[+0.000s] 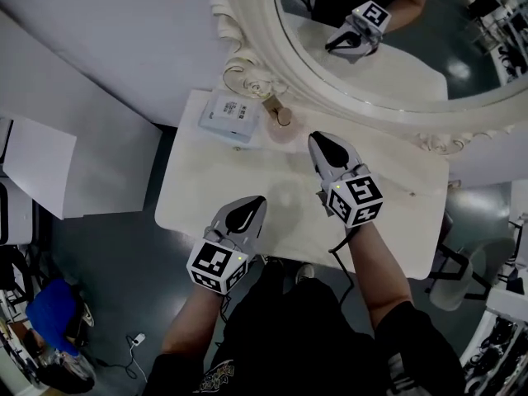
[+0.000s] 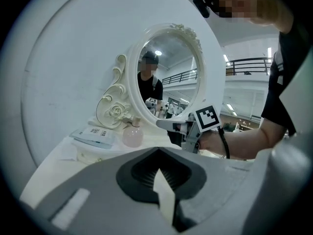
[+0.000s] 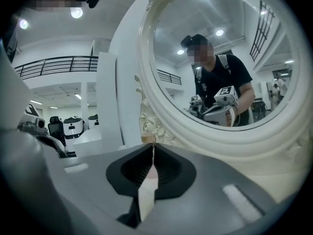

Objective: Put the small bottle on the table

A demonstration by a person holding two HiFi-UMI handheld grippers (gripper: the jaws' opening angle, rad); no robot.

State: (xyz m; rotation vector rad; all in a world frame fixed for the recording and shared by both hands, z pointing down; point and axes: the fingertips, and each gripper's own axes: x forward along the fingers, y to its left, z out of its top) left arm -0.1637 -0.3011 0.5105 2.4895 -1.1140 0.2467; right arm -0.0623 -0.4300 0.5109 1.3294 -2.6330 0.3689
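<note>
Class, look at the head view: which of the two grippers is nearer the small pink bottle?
The right gripper: its tips are close to the bottle by the mirror, while the left gripper hangs back near the front edge of the table.

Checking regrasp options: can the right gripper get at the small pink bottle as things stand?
Likely yes. The small bottle stands just beyond the right gripper with bare table between. Its jaws are together, so they'd need opening first; the mirror frame crowds it behind.
</note>
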